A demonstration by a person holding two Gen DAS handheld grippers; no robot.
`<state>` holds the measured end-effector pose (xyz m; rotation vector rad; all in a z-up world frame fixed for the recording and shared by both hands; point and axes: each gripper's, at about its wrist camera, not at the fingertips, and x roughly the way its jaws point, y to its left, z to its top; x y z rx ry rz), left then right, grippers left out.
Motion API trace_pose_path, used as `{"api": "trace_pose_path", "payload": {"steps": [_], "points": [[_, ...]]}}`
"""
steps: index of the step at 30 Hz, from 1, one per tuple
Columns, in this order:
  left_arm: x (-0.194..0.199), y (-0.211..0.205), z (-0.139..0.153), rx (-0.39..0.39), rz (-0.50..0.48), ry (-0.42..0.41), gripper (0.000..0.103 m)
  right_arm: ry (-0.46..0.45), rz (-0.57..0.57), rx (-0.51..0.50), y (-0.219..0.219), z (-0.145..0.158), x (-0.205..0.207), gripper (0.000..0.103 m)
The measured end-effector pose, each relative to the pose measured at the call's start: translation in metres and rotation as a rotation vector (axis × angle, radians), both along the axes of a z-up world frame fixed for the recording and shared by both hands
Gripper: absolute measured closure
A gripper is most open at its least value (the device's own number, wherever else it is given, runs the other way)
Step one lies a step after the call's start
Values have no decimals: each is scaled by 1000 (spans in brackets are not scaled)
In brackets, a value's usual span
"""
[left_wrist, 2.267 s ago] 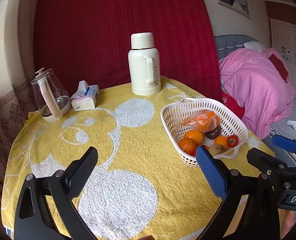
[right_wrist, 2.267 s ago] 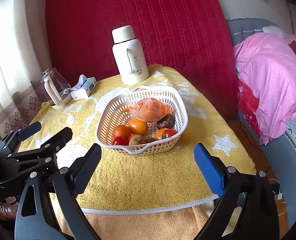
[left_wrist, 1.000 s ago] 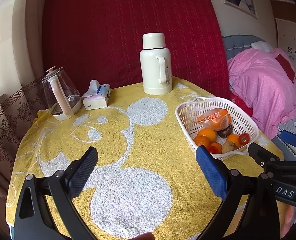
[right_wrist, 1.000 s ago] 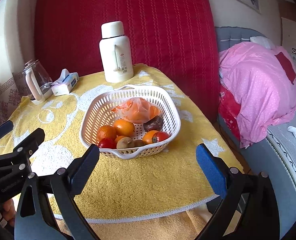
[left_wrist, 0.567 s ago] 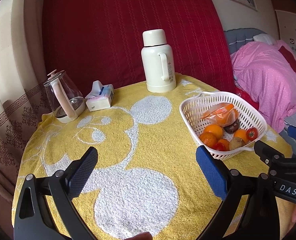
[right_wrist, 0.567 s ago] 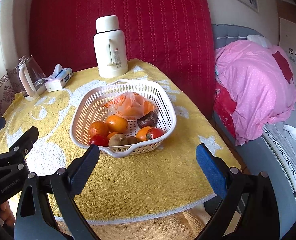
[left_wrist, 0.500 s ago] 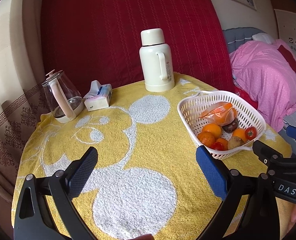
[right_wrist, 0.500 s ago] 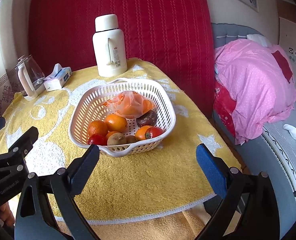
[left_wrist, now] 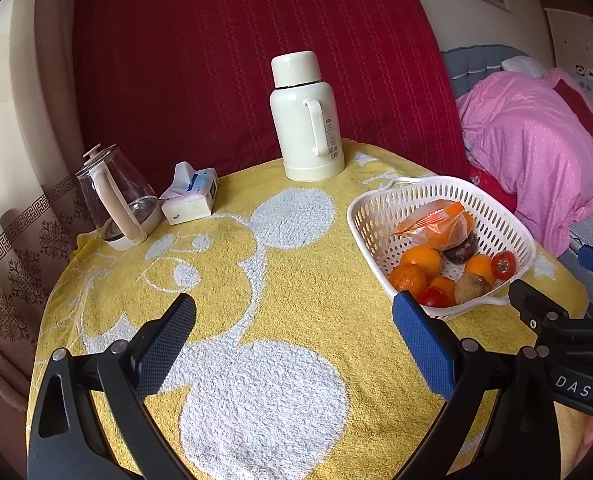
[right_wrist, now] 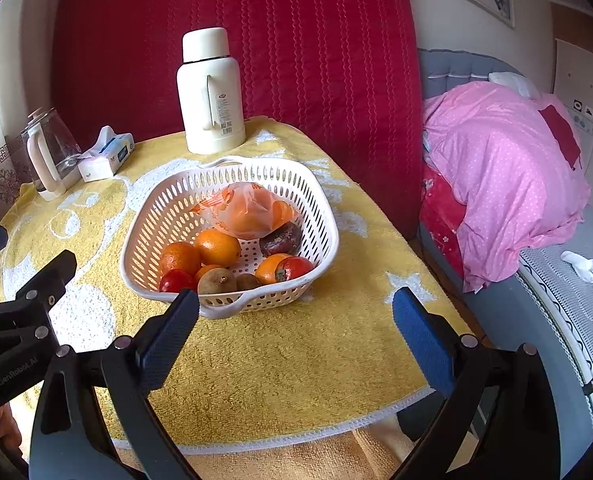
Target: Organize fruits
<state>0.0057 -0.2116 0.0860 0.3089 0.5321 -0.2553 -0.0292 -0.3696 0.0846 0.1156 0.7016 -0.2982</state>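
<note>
Both grippers gape over the table; fruit fills the basket (right_wrist: 320,216).

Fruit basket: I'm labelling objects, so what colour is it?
White, perforated plastic basket; the right wrist view shows it best.

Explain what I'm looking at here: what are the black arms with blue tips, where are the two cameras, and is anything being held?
No robot: a person holds a two-finger tool in each hand, each carrying a forward-looking fisheye camera. One picture looks along the left gripper, the other along the right gripper. Both are open and hold nothing. On the yellow towel stand a white basket of oranges, tomatoes, kiwis and a bagged fruit, a cream thermos, a tissue pack and a glass kettle.
</note>
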Motion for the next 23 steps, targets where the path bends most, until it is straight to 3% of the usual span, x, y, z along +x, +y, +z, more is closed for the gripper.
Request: {"api": "trace_pose_path", "payload": {"steps": [12,23], "points": [[-2,-7,-1,-10,-30,-9,5,8,-20,4,-6,-4,1,4],[4,-3,-6,6,-13,47,5,28,-21,25,-4,-7,3,4]]}}
